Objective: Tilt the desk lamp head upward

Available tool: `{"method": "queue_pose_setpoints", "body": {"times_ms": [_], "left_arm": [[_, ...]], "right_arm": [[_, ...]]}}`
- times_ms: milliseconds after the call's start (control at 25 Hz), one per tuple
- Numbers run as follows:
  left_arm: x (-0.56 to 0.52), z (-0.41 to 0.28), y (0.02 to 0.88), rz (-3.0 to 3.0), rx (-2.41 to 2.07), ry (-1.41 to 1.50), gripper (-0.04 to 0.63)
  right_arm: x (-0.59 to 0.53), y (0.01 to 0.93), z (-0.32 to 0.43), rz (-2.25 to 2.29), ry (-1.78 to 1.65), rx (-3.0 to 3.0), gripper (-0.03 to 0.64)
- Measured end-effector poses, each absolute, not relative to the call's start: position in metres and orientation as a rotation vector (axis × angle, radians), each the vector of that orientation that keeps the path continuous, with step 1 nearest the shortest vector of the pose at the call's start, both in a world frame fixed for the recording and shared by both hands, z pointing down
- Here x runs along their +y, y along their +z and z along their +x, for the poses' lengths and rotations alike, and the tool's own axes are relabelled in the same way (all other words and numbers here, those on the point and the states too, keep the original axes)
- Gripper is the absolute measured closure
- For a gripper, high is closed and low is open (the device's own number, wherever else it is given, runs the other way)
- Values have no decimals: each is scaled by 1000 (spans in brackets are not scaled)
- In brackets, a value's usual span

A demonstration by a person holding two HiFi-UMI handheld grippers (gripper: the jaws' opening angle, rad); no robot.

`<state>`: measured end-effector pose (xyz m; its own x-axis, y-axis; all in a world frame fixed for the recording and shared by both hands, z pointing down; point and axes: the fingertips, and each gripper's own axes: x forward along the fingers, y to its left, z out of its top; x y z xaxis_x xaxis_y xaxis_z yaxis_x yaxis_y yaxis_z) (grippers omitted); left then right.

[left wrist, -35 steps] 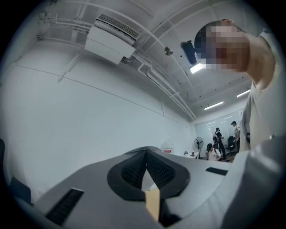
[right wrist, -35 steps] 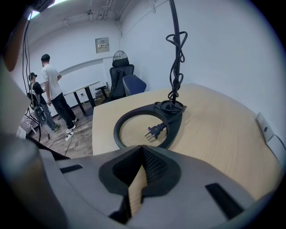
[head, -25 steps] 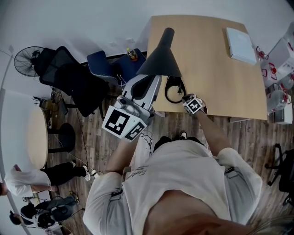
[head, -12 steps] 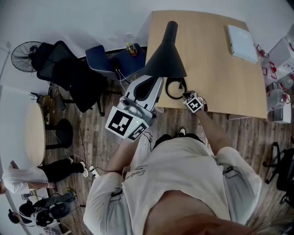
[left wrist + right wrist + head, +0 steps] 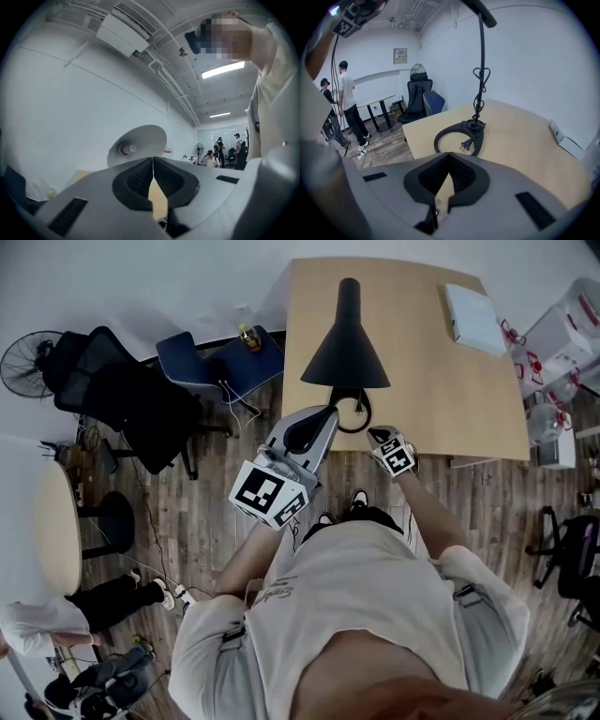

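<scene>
The left gripper has its two jaws pressed together with nothing in them. It points up at the lamp head, which is just past its tips. From above the lamp head is a black cone. From below it is a pale round bowl with a bulb inside. I cannot tell if they touch. The right gripper is squeezed closed and empty too. It is low by the table edge, near the lamp's ring base. The thin pole is cut off at the top.
</scene>
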<state>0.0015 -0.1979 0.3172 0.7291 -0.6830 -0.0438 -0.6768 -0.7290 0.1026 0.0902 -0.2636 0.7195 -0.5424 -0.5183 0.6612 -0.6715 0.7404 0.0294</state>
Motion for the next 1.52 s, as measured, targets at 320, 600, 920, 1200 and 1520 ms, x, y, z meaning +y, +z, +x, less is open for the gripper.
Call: {"method": "queue_pose_setpoints", "body": {"times_ms": [320,600,920,1200,1520], "left_arm": [[-168,-17,360,2859,-1105,42,580],[-151,-25,391,2812,-1037,42,580],[-139,-21,390,2809,-1045,27,580],[-138,-15,374,2815,-1102,39,580],[-145,-8,347,2859,-1175,5,580]], "right_arm": [[-227,628,90,1087,294,-2403,621],[-187,535,79,1180,158,-2524,621],[-152,455,72,1191,3,-2645,621],[-145,402,74,1218,-84,-2759,621],[-148,350,81,1214,-282,-2834,621]]}}
